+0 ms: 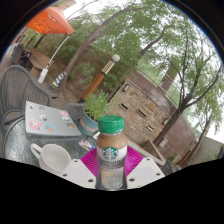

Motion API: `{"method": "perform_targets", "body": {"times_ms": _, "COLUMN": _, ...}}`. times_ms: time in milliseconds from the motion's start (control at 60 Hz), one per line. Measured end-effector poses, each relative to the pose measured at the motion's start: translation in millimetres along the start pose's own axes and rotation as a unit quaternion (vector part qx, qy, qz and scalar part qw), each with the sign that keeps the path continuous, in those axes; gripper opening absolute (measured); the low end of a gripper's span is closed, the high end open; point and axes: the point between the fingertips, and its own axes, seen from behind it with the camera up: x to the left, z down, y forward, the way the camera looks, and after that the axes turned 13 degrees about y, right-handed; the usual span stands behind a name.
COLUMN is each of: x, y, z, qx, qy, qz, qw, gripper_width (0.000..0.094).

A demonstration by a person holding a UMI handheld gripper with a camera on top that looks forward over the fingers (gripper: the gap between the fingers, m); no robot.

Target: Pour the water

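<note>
Gripper (110, 172) is clamping a clear plastic bottle (110, 155) between its fingers, magenta pads (90, 160) pressing on both sides. Bottle is standing upright with a green cap (111, 124) still on and a round green logo on its label. Cannot tell the liquid level inside.

Just left of the fingers a white mug (52, 156) is sitting on the desk (25, 140), handle pointing left, apart from the bottle. Desk surface is looking like glass, reflecting sky. Further back on it a closed grey laptop (50, 118) with stickers is lying flat.

Behind the bottle a small potted green plant (97, 104) is sitting near the far desk edge.

Setting is outdoors: patio chairs (15, 88) to the left, an orange umbrella (48, 22) above them, a wooden post lamp (105, 72), a stone wall (140, 105), a wooden fence (195, 130) to the right, trees (140, 35) filling the background.
</note>
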Motion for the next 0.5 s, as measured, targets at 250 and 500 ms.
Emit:
{"method": "perform_targets", "body": {"times_ms": 250, "x": 15.3, "y": 3.6, "z": 87.0, "qx": 0.006, "qy": 0.269, "qz": -0.08, "qw": 0.96, "gripper_width": 0.0298}}
{"method": "perform_targets", "body": {"times_ms": 500, "x": 15.1, "y": 6.3, "z": 113.5, "qx": -0.012, "qy": 0.335, "qz": -0.12, "qw": 0.934, "gripper_width": 0.0298}}
